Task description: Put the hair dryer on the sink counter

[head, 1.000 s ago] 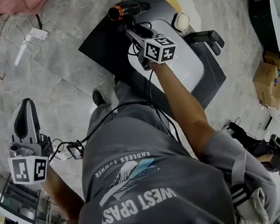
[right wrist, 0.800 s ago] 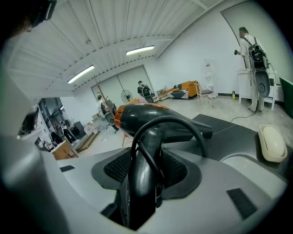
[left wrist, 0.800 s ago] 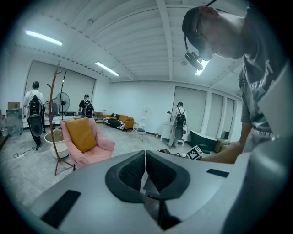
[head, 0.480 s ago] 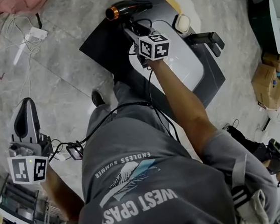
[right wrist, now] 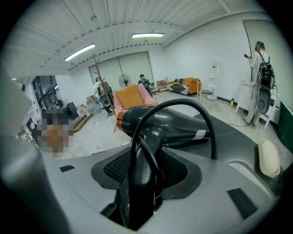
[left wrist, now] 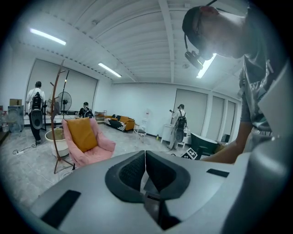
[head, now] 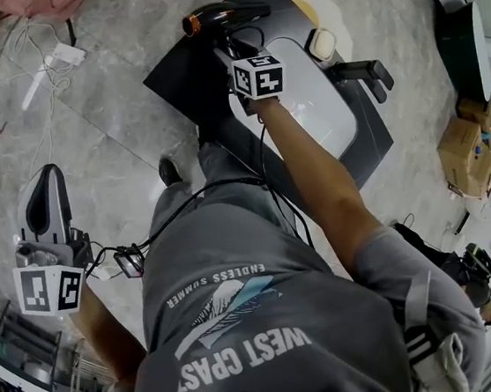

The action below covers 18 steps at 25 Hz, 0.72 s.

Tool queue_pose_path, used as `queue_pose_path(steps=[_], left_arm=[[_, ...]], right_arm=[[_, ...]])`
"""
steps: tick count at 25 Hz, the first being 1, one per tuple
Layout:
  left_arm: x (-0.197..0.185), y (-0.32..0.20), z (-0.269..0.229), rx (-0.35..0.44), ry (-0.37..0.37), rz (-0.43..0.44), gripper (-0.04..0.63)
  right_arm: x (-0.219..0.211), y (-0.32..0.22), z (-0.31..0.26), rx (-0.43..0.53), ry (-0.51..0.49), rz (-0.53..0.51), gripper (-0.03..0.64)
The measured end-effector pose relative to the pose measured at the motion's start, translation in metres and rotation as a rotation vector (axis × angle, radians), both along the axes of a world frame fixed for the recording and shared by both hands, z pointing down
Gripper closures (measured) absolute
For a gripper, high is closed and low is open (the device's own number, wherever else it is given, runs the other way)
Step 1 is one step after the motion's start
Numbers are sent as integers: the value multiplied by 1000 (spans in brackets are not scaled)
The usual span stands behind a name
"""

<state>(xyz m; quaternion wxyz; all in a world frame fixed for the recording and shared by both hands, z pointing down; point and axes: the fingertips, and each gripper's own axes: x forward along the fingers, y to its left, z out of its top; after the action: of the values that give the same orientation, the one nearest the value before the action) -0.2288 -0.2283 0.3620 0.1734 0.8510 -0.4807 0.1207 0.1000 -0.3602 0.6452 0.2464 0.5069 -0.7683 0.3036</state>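
Note:
A black hair dryer point(head: 227, 13) with an orange nozzle is at the far corner of the black sink counter point(head: 179, 76). My right gripper point(head: 227, 49) is shut on its handle. In the right gripper view the handle and looped cord sit between the pads, and the dryer body point(right wrist: 169, 122) lies crosswise over the dark counter top point(right wrist: 249, 137). Whether the dryer touches the counter I cannot tell. My left gripper point(head: 47, 186) hangs far off at the left over the floor. Its jaws point(left wrist: 145, 160) are shut with nothing between them.
A white basin point(head: 310, 103) is set in the counter, with a black faucet point(head: 363, 68) and a pale soap-like object point(head: 322, 43) beside it. A power strip and cables point(head: 60, 58) lie on the tiled floor. Cardboard boxes point(head: 463, 144) stand at the right.
My right gripper has shifted a little left and towards the counter's far corner with the dryer, and its marker cube has rolled. The left gripper has stayed put.

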Motion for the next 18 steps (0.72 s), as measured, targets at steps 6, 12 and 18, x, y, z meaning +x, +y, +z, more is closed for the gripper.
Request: queue_pose_path(steps=[6,12,18], left_arm=[[-10,4,-1,7,8,-18,575],[-17,5,0,15,20,-25,575],[-25,6,-5,30,30,-26,575]], right_arm=[[-6,-4,14,-50,51,12,393],[-8,-8,17,-73,71,17,393],[-9,-4,16,-118,90,29,370]])
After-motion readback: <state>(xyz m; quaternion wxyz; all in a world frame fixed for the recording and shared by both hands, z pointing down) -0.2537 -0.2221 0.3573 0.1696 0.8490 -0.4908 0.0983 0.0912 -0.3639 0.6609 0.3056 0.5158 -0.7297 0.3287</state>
